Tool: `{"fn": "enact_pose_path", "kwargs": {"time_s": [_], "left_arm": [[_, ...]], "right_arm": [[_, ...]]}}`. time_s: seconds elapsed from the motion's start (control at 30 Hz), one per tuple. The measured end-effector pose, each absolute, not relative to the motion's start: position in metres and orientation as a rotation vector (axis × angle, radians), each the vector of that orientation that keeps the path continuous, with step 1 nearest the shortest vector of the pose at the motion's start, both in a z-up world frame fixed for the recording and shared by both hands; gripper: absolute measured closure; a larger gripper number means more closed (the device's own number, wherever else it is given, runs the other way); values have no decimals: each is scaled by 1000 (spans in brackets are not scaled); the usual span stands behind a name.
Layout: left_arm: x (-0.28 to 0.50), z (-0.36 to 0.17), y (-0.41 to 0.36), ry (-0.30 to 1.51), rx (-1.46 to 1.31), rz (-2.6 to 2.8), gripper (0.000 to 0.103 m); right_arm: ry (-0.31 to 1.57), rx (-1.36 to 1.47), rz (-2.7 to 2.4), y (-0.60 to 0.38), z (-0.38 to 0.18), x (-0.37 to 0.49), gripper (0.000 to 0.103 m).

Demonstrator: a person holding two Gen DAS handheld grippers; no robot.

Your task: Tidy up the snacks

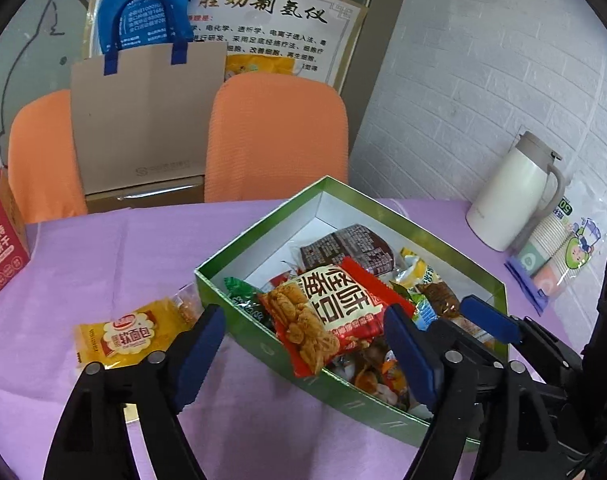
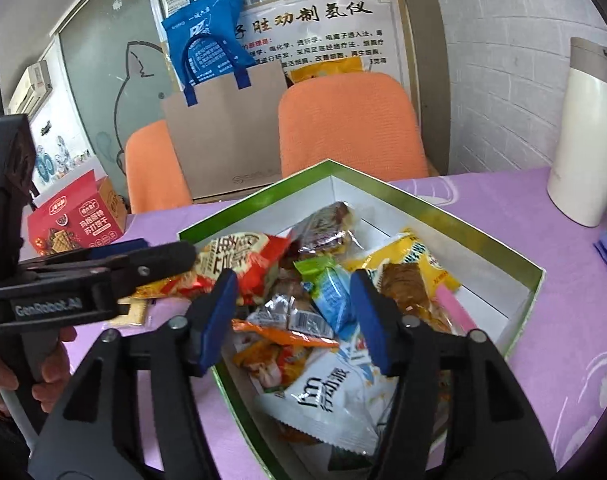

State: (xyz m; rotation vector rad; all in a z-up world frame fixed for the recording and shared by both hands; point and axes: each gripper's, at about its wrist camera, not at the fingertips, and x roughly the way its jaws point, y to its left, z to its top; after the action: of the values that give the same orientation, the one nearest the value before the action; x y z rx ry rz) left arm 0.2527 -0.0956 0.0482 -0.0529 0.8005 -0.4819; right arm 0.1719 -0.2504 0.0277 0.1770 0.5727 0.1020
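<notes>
Both grippers, left (image 1: 303, 344) and right (image 2: 293, 316), have wide, empty jaws; the red bag (image 1: 327, 316) on the box (image 1: 239, 316) edge could slip out.

My right gripper (image 2: 293, 316) hangs with jaws apart over the green box (image 2: 537, 280) of snack packets, my left gripper (image 2: 143, 256) reaching in beside it.

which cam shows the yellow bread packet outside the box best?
Left wrist: the yellow bread packet lies fully visible on the purple tablecloth. In the right wrist view, the left gripper hides it almost entirely.
</notes>
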Motion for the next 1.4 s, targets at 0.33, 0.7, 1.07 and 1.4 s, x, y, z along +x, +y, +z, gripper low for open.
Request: {"fn": "enact_pose_path", "kwargs": {"time_s": [0.33,0.7,1.07,1.4], "left_arm": [[222,67,-79,787,-34,-460,18],[178,70,-12,768,-63,-393,17],[199,27,57,836,-135,-282,17],[237,-14,49,913,-146,-288,18]], "right_arm": [[546,176,109,-244,40,142,24],[560,184,258,-200,43,107,16],[653,158,340,-151,15,122,16],[728,153,327,-139,-9,141,16]]}}
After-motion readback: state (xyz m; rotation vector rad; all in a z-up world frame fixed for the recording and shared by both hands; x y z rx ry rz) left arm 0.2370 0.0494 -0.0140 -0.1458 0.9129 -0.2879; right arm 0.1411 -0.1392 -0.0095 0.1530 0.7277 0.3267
